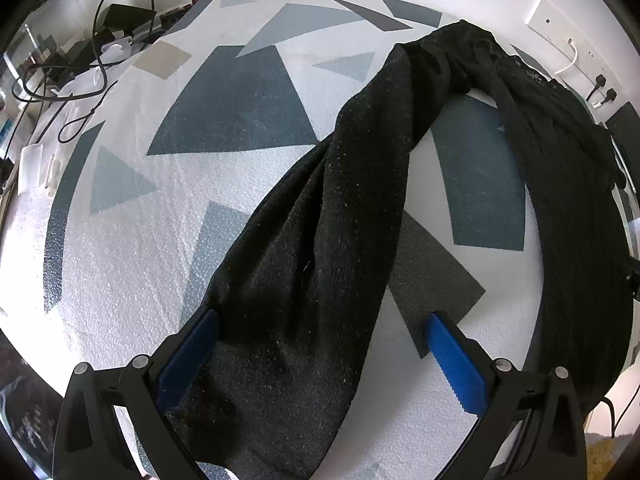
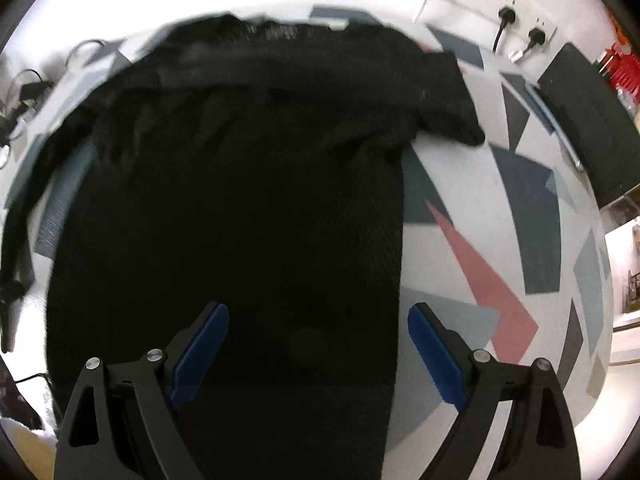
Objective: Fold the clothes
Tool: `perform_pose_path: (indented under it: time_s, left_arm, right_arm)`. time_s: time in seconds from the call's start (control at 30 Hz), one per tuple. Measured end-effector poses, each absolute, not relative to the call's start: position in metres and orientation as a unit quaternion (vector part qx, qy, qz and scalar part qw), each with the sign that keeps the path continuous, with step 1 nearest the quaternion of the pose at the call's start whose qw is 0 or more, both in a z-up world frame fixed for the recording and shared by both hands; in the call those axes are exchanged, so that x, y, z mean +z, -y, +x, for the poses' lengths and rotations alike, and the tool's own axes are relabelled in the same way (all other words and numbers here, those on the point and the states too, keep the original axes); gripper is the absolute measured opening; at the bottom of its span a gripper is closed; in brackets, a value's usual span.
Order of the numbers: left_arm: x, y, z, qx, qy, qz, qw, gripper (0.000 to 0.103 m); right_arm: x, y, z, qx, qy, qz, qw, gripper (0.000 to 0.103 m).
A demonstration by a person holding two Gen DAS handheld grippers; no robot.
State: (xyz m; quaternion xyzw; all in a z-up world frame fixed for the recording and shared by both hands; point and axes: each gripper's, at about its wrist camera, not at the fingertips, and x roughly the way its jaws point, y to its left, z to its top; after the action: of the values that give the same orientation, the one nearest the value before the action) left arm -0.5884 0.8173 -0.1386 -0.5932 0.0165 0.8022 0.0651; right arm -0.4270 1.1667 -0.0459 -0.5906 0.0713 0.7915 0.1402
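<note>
Black shirt (image 2: 240, 184) is spread on the patterned sheet (image 2: 500, 208), body running straight away from the right gripper (image 2: 318, 354), collar end far. One sleeve (image 1: 320, 220) is drawn out as a twisted band, its long axis running from between the left gripper (image 1: 324, 354) fingers diagonally up-right to the body. Left gripper is judged nearer the sleeve, right nearer the hem. Left jaws wide apart, astride the sleeve, cloth against the left pad (image 1: 188, 356); nothing clamped. Right jaws wide apart above the hem; contact cannot be told.
</note>
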Motion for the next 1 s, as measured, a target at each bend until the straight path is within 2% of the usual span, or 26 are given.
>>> perform_pose_path:
  time_s: [0.13,0.2,0.23,0.3,0.5,0.53,0.57,0.63,0.8,1.0]
  left_arm:
    - [-0.137,-0.821,-0.585,0.804,-0.017,-0.591,0.062,0.103]
    - [-0.136,-0.822,-0.583,0.805,-0.011,-0.591,0.052,0.103]
    - [-0.135,-0.823,-0.581,0.806,-0.008,-0.591,0.047,0.102]
    - [-0.133,-0.826,-0.578,0.807,-0.004,-0.59,0.034,0.098]
    - [-0.115,-0.828,-0.567,0.802,0.058,-0.595,0.015,0.051]
    - [-0.112,-0.828,-0.565,0.799,0.069,-0.597,0.018,0.035]
    - [-0.109,-0.829,-0.563,0.796,0.079,-0.6,0.021,0.024]
    - [-0.101,-0.832,-0.558,0.793,0.086,-0.603,0.025,0.017]
    - [-0.087,-0.839,-0.552,0.789,0.067,-0.61,0.04,0.017]
    - [-0.1,-0.8,-0.552,0.771,0.058,-0.634,0.019,0.018]
  right_arm:
    - [-0.049,-1.176,-0.424,0.795,-0.101,-0.582,0.137,0.094]
    - [-0.05,-1.176,-0.426,0.796,-0.093,-0.583,0.133,0.097]
    - [-0.052,-1.178,-0.426,0.794,-0.093,-0.586,0.135,0.102]
    - [-0.053,-1.181,-0.426,0.793,-0.096,-0.586,0.136,0.103]
    - [-0.053,-1.185,-0.431,0.786,-0.09,-0.6,0.12,0.103]
    - [-0.053,-1.185,-0.431,0.785,-0.089,-0.602,0.117,0.103]
    - [-0.054,-1.185,-0.431,0.785,-0.089,-0.602,0.117,0.103]
    - [-0.054,-1.185,-0.431,0.786,-0.088,-0.6,0.117,0.103]
    - [-0.053,-1.183,-0.426,0.796,-0.084,-0.588,0.114,0.103]
    - [-0.053,-1.181,-0.424,0.801,-0.082,-0.582,0.112,0.103]
